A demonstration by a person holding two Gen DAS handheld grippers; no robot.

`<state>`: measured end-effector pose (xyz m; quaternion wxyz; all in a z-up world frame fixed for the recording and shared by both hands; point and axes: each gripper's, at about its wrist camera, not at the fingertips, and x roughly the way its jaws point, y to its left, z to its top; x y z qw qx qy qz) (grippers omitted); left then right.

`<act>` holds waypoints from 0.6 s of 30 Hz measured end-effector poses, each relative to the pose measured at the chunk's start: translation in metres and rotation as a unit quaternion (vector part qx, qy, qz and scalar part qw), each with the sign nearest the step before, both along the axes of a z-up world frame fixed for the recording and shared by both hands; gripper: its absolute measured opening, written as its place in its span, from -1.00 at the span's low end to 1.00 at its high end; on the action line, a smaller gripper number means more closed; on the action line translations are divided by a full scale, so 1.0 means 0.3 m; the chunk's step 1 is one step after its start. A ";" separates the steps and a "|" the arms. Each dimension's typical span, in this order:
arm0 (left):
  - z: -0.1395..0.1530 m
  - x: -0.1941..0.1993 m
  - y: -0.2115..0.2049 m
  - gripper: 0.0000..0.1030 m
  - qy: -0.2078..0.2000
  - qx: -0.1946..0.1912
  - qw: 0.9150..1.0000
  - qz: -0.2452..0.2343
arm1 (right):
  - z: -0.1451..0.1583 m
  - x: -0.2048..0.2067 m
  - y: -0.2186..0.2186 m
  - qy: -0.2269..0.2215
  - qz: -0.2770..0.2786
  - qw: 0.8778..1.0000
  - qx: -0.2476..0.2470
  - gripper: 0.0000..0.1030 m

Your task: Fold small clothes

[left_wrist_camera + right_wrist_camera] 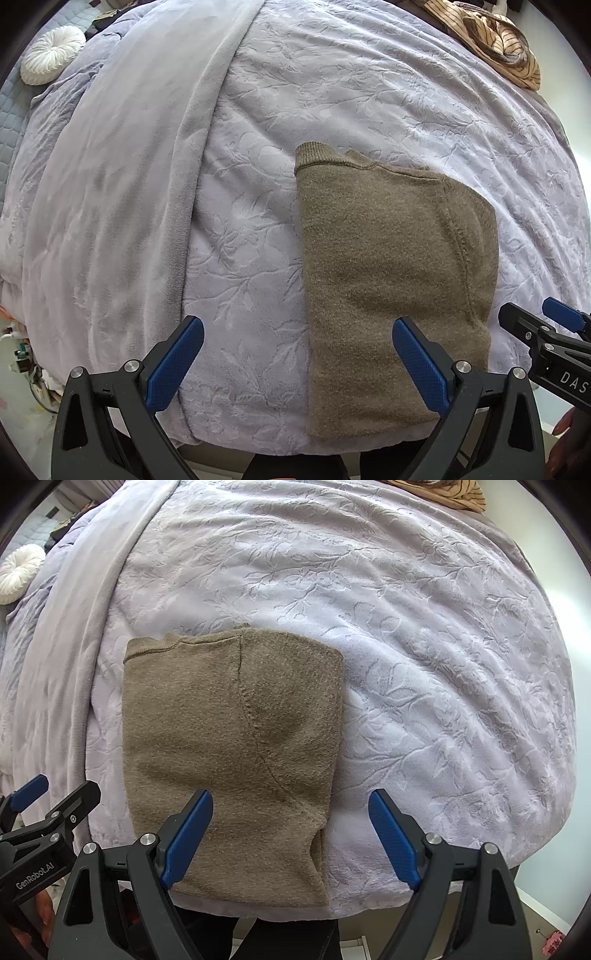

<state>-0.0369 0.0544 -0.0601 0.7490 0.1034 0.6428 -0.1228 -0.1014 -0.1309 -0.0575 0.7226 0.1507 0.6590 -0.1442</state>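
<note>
Folded sweater (395, 280) lay flat on bed (258, 184), near edge. Left tongs (299, 362) and right tongs (291, 838) hovered above, both released, grasping nothing.

folded olive sweater (395, 273), lilac blanket (258, 166), spread fingers (173, 365)

Bed: you are looking at a bed covered by a pale lilac blanket (332, 92) with an embossed leaf pattern.
Blanket fold: a smooth plush band (207, 147) of the same colour runs lengthwise on your left.
Sweater: an olive-brown knit sweater (388, 266) lies folded flat on the blanket, near the bed's front edge.
Cushion: a round white pleated cushion (51, 55) sits at the far left corner.
Striped cloth: a tan striped fabric (498, 40) lies bunched at the far right corner.
</note>
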 end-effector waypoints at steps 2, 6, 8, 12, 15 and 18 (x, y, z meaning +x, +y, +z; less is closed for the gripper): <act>-0.002 0.001 -0.001 0.98 0.000 0.003 1.000 -0.001 | 0.000 0.000 0.000 0.000 0.000 1.000 0.000 0.72; -0.005 0.005 -0.003 0.98 0.000 0.006 1.000 -0.002 | -0.001 0.001 0.000 0.000 0.000 1.000 0.000 0.72; -0.005 0.005 -0.004 0.98 0.000 0.006 1.000 -0.003 | -0.001 0.001 0.001 0.000 0.000 1.000 0.000 0.72; -0.007 0.003 -0.007 0.98 0.001 0.007 1.000 -0.004 | -0.002 0.000 0.002 0.001 0.000 1.000 0.000 0.72; -0.007 0.005 -0.010 0.98 0.001 0.008 1.000 -0.008 | -0.003 0.000 0.002 0.001 0.000 1.000 0.000 0.72; -0.006 0.005 -0.014 0.98 0.000 0.010 1.000 -0.010 | -0.002 0.000 0.004 0.001 0.000 1.000 -0.001 0.72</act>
